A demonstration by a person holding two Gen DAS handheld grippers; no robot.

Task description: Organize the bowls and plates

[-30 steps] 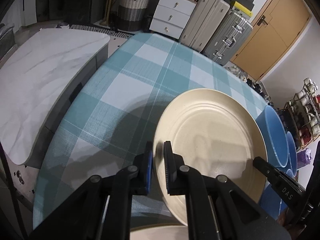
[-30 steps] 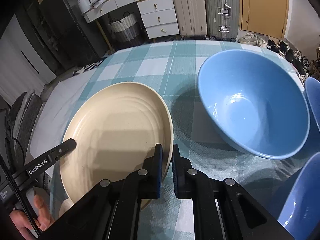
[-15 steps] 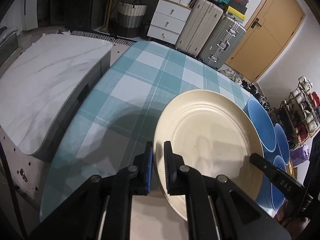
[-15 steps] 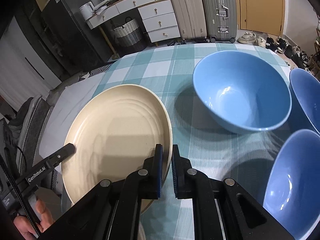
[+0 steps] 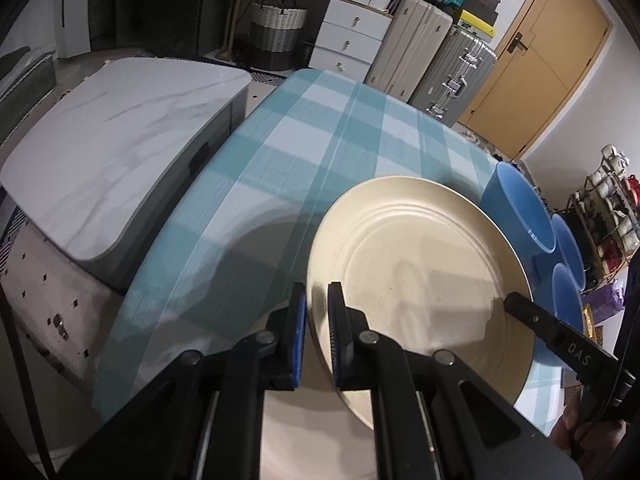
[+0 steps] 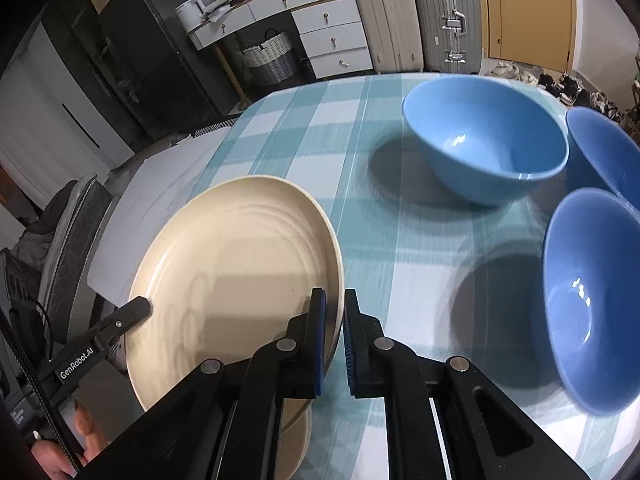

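Marble side table (image 5: 108, 152) far left in the left wrist view, butted against the dining table with its teal check tablecloth (image 5: 280, 168). Left gripper (image 5: 317, 322) clamped on the near-left rim of the cream plate (image 5: 420, 272); rim sits between the blue pads, jaws nearly closed. Plate is tilted and lifted clear of the cloth, casting a shadow on it. Second cream plate (image 5: 320, 432) lies flat under it at the table's near edge, partly hidden by the gripper. Right gripper's finger (image 5: 532, 316) reaches in on the plate's right rim. Three blue bowls (image 5: 516, 204) line up past the plate on the right, only edges showing.

Right wrist view: left gripper's finger (image 6: 120, 320) at lower left, touching the plate (image 6: 240, 264) rim, a hand (image 6: 60, 444) below it. Right gripper (image 6: 334, 340) clenched on the plate's right rim. Lower plate (image 6: 296, 440) peeks out under the held one. Right of that, three blue bowls upright on the cloth (image 6: 380, 240): one far (image 6: 484, 140), one at the right edge (image 6: 608, 152), one near (image 6: 592, 300). Bowls well apart from the plate. Suitcases (image 6: 416, 16), drawers (image 6: 332, 40) and a basket (image 6: 272, 56) stand behind the table.
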